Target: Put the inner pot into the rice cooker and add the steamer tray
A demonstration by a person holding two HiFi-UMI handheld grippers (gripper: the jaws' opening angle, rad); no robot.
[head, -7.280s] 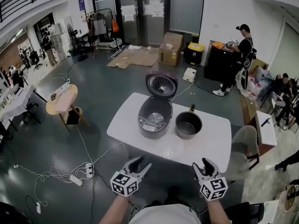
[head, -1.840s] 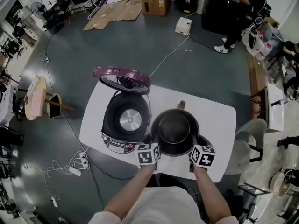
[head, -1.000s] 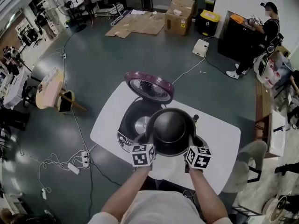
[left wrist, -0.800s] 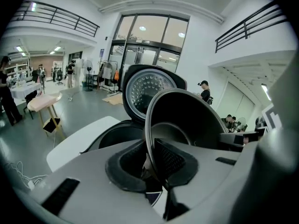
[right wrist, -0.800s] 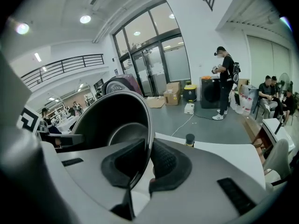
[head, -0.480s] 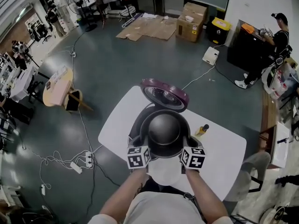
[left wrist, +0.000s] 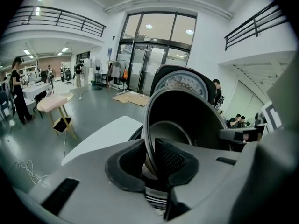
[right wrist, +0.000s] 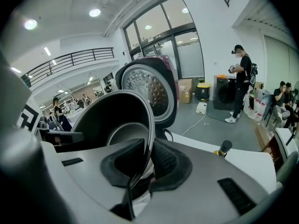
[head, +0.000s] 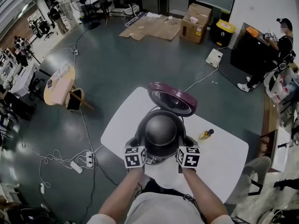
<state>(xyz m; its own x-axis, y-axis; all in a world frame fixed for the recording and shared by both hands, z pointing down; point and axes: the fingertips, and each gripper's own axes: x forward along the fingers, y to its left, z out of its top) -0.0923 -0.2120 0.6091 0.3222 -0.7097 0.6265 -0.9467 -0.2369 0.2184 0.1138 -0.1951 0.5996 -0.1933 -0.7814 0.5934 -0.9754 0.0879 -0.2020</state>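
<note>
The dark inner pot (head: 161, 133) hangs over the open rice cooker (head: 138, 143), covering most of its opening. My left gripper (head: 143, 149) grips the pot's near-left rim and my right gripper (head: 179, 150) grips its near-right rim. In the left gripper view the rim (left wrist: 148, 139) runs between the pads (left wrist: 170, 161); these jaws are opening slightly with the rim still pinched between them. In the right gripper view the rim (right wrist: 150, 125) sits pinched between the pads (right wrist: 163, 164). The cooker's purple lid (head: 170, 98) stands up behind the pot. I cannot make out the steamer tray.
The cooker stands on a white table (head: 224, 157). A small yellow bottle with a dark cap (head: 206, 134) stands to the right of the cooker. The raised lid (right wrist: 149, 90) is close behind the pot. Cables and a power strip (head: 86, 160) lie on the floor at left.
Both grippers have carried the pot to the left, from beside the cooker to over its opening. The cooker's bowl, visible a second ago, is now covered by the pot.
</note>
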